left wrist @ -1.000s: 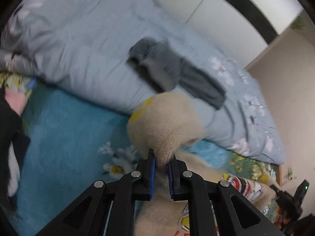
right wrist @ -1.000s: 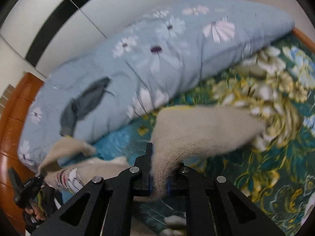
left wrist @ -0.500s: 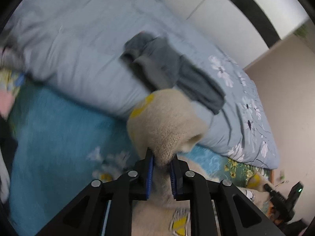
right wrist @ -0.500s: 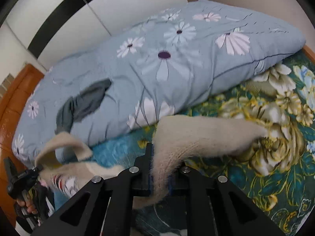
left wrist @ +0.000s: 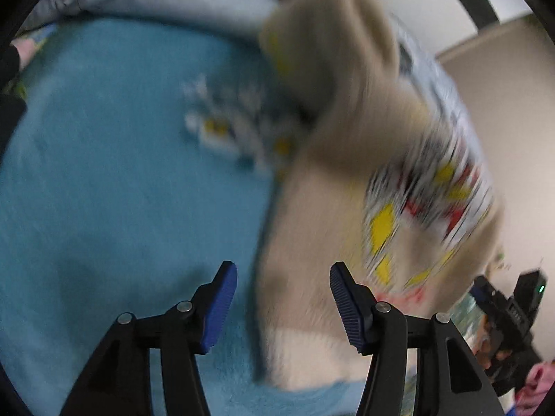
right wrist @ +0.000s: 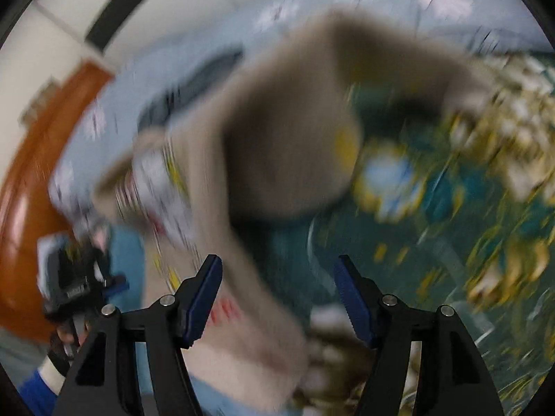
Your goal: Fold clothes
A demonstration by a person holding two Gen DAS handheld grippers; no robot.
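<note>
A cream knit sweater [left wrist: 322, 228] with a red, yellow and black print lies on the bed, blurred by motion. In the left wrist view my left gripper [left wrist: 282, 306] is open, its blue pads apart over the sweater's lower edge, holding nothing. In the right wrist view the sweater [right wrist: 277, 159] has a sleeve folded across it, and my right gripper [right wrist: 279, 300] is open and empty above its hem. The right gripper also shows at the left view's lower right [left wrist: 503, 312], and the left gripper at the right view's left [right wrist: 76, 284].
A teal blanket [left wrist: 104, 190] covers the bed on the left. A floral green bedspread [right wrist: 468, 225] lies to the right. A blue flowered duvet [right wrist: 194, 69] is bunched behind the sweater. A wooden bed frame [right wrist: 38, 159] runs along the left.
Both grippers have let go of the sweater sleeves and opened wide. The sleeves have dropped onto the sweater body. Both cameras have tilted down toward the bed.
</note>
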